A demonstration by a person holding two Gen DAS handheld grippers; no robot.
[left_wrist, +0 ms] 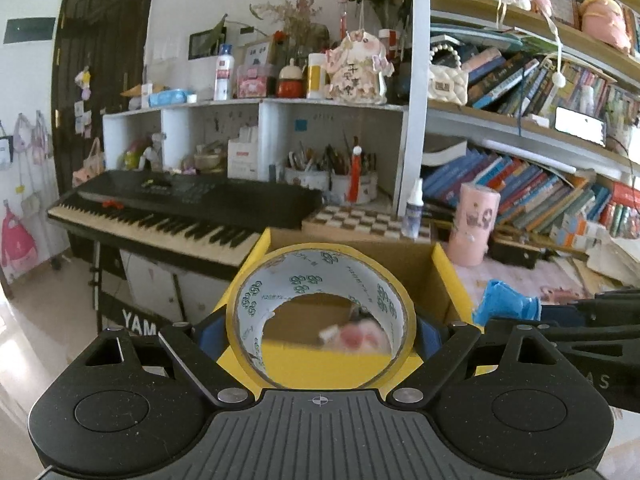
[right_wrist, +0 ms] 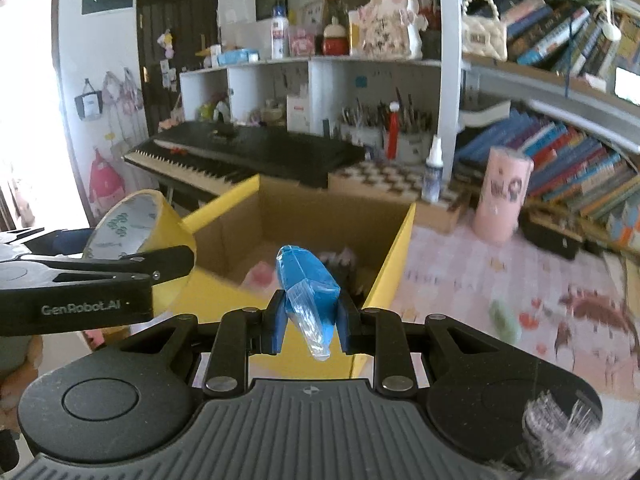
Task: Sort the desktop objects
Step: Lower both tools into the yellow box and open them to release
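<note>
My left gripper (left_wrist: 320,332) is shut on a roll of yellow tape (left_wrist: 320,276) and holds it above the near edge of an open cardboard box with yellow flaps (left_wrist: 442,276). The tape roll (right_wrist: 132,220) also shows at the left of the right wrist view. My right gripper (right_wrist: 311,320) is shut on a blue packet in clear wrap (right_wrist: 308,280), held over the front of the box (right_wrist: 392,256). Pink and dark items lie blurred inside the box. The blue packet (left_wrist: 504,304) also shows at the right of the left wrist view.
A black keyboard piano (left_wrist: 180,208) stands left behind the box. A pink cylinder (right_wrist: 502,196), a small spray bottle (right_wrist: 433,172) and a checkered board (left_wrist: 360,220) stand on the desk's patterned mat (right_wrist: 500,288). Bookshelves fill the right.
</note>
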